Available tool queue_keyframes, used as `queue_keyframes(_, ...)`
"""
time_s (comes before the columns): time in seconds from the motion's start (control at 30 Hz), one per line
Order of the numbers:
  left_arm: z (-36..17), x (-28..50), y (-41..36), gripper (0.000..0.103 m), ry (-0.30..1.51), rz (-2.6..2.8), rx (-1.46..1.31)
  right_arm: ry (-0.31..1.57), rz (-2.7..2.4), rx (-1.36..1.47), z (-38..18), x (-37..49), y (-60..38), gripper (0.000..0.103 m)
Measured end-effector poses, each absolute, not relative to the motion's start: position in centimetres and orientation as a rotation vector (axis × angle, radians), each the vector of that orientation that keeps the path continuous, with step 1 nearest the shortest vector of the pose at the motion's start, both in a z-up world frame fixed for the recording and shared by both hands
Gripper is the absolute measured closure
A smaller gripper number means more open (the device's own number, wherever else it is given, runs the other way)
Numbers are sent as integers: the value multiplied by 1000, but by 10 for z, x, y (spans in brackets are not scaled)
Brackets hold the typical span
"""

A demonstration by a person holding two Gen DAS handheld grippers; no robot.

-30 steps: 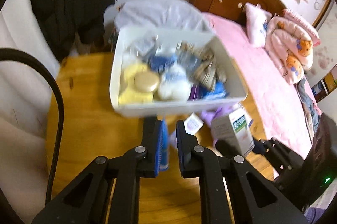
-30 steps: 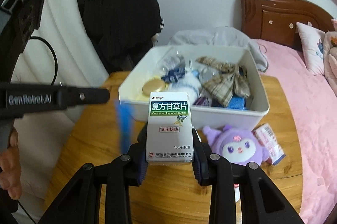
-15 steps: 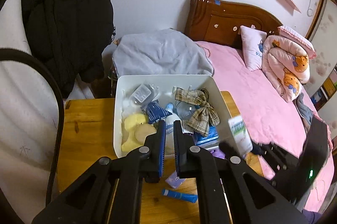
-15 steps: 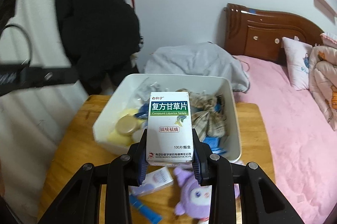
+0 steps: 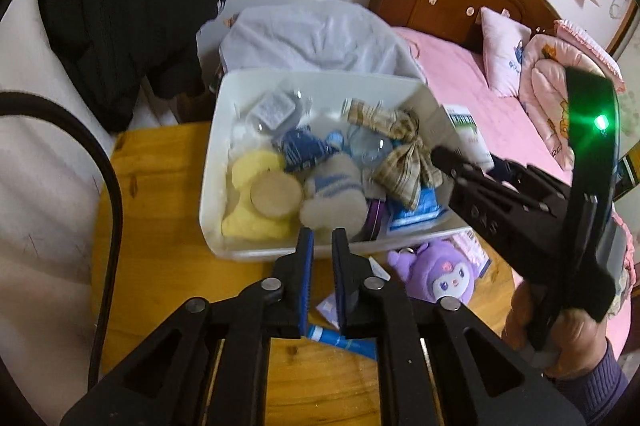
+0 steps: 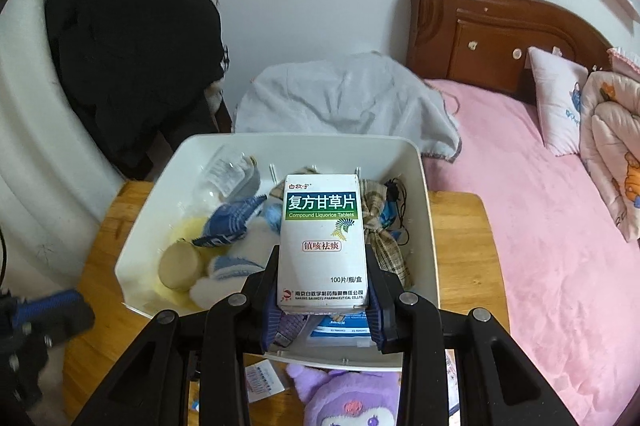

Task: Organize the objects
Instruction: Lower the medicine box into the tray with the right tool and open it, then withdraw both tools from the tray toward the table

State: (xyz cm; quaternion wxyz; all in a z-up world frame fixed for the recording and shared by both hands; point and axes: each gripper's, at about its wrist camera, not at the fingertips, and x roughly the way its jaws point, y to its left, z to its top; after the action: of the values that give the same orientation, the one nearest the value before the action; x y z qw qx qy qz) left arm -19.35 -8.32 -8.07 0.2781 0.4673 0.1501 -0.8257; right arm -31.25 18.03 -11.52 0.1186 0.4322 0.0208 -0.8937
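Observation:
A white bin (image 5: 212,185) on the wooden table holds a yellow sponge, a tan round lid, a blue-striped sock, a plaid bow (image 5: 404,153) and clear packets. My right gripper (image 6: 322,306) is shut on a white-and-green medicine box (image 6: 322,238), held upright above the bin's (image 6: 424,226) right half. From the left wrist, the box (image 5: 466,137) hangs over the right rim. My left gripper (image 5: 322,258) hovers before the front wall, fingers narrowly apart, empty. A blue tube (image 5: 340,340) lies on the table below it, beside a purple plush (image 5: 440,274).
The round table (image 5: 160,226) ends close on all sides. A pink bed (image 6: 540,226) runs along the right. A grey cloth (image 6: 348,97) lies behind the bin, and a black coat (image 6: 132,37) hangs at back left. A hand (image 5: 560,338) holds the right gripper.
The blue tube left my left gripper and now lies on the table. My right gripper carried the medicine box from in front of the bin to above it.

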Motion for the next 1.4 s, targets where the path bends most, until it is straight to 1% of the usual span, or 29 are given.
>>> queue_keyframes(0.03, -84, -194, -83, 89, 410, -2210, 1265, 74, -2607, 1278, -119, -315, 179, 67)
queue_keyframes(0.1, -90, -195, -82, 87, 417, -2197, 1292, 93, -2596, 1304, -125, -317, 178, 58)
queue_keyframes(0.13, -93, -196, -82, 80, 416, -2191, 1304, 94, -2596, 1304, -126, -316, 178, 48)
queue_keyframes(0.17, -95, -197, -82, 74, 415, -2184, 1316, 93, -2603, 1291, -127, -314, 178, 40)
queue_keyframes(0.2, -97, -197, -81, 52, 417, -2177, 1326, 90, -2611, 1274, -126, -311, 179, 38)
queue_keyframes(0.23, -98, -197, -81, 35, 424, -2177, 1322, 90, -2618, 1256, -125, -309, 180, 35)
queue_keyframes(0.27, -97, -196, -80, 33, 431, -2182, 1312, 92, -2618, 1241, -124, -308, 181, 35)
queue_keyframes(0.53, -94, -197, -80, 33, 448, -2173, 1286, 57, -2626, 1174, -113, -300, 193, 35)
queue_keyframes(0.93, -81, -195, -79, 32, 411, -2182, 1228, 4, -2626, 1062, -93, -267, 211, 35)
queue_keyframes(1.27, -78, -188, -73, 32, 376, -2199, 1208, 58, -2552, 1020, -110, -200, 203, 35)
queue_keyframes(1.4, -77, -185, -67, 32, 336, -2221, 1209, 75, -2504, 1015, -121, -175, 195, 35)
